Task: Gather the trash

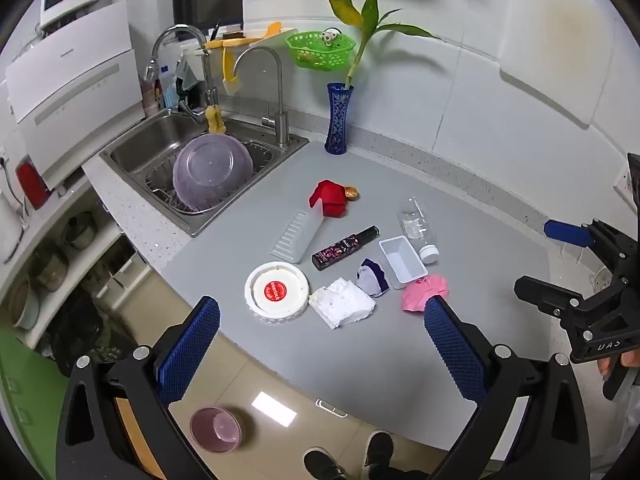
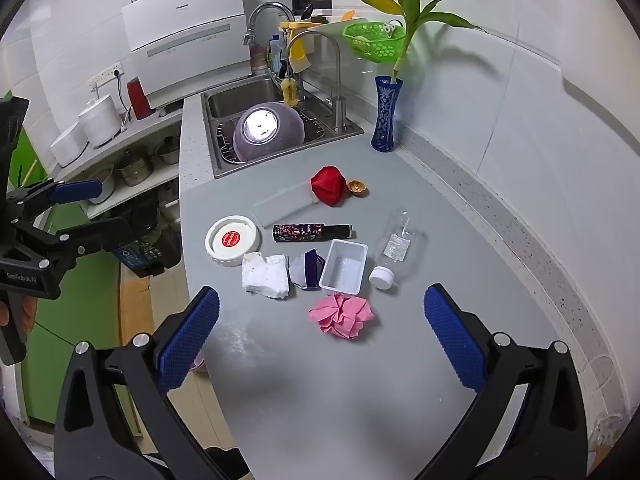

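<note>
Broadly, the grey counter [image 2: 400, 380] fills the middle of both views, with the sink [image 2: 224, 100] in the upper middle and a purple bowl [image 2: 268, 130] tipped in its rack. Below centre lies the trash: a white lid [image 2: 233, 240], crumpled white paper [image 2: 266, 276], a clear bottle [image 2: 396, 248], a white tray [image 2: 345, 266], a dark tube [image 2: 312, 232], red paper [image 2: 329, 190] and a pink paper wad [image 2: 342, 315]. Both the right gripper [image 2: 322, 336] and left gripper [image 1: 322, 340] hang above the counter's near edge, jaws wide and empty. The pink wad sits nearest, between the right jaws' line; I judge it best to descend straight, straddle it, and close gently to avoid scattering neighbours.
</note>
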The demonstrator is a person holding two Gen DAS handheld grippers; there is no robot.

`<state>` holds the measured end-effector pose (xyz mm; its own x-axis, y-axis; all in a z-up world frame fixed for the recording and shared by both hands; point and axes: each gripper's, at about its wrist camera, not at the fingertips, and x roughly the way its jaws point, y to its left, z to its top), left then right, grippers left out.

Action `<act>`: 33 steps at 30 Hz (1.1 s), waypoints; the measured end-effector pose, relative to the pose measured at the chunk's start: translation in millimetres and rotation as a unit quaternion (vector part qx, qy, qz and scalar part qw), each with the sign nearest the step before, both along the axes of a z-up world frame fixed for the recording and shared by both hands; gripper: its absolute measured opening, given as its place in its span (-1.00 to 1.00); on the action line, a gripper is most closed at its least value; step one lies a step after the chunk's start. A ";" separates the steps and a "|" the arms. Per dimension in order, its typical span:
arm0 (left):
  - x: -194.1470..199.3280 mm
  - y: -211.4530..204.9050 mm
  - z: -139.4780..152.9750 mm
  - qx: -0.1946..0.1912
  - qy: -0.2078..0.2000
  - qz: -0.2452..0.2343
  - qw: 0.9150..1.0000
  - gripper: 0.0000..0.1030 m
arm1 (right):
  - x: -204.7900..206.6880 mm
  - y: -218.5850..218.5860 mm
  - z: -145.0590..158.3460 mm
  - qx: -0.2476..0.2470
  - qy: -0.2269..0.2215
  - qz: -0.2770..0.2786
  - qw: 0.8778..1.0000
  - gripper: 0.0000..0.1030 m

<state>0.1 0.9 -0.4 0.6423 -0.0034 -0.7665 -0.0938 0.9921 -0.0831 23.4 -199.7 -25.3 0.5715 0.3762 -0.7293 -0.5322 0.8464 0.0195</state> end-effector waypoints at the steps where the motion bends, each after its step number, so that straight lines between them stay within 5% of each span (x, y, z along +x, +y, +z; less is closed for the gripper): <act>1: 0.2 1.5 -0.5 -0.001 0.002 0.002 1.000 0.90 | -0.4 0.4 0.0 0.000 0.000 0.000 1.000 0.95; 11: -0.4 2.4 -5.9 0.024 0.003 0.005 1.000 0.90 | 1.2 2.3 0.5 -0.001 0.003 -0.001 1.000 0.95; 33: 1.9 1.9 -5.9 0.005 0.011 0.008 1.000 0.90 | 3.3 1.7 -0.8 0.000 0.004 -0.002 1.000 0.95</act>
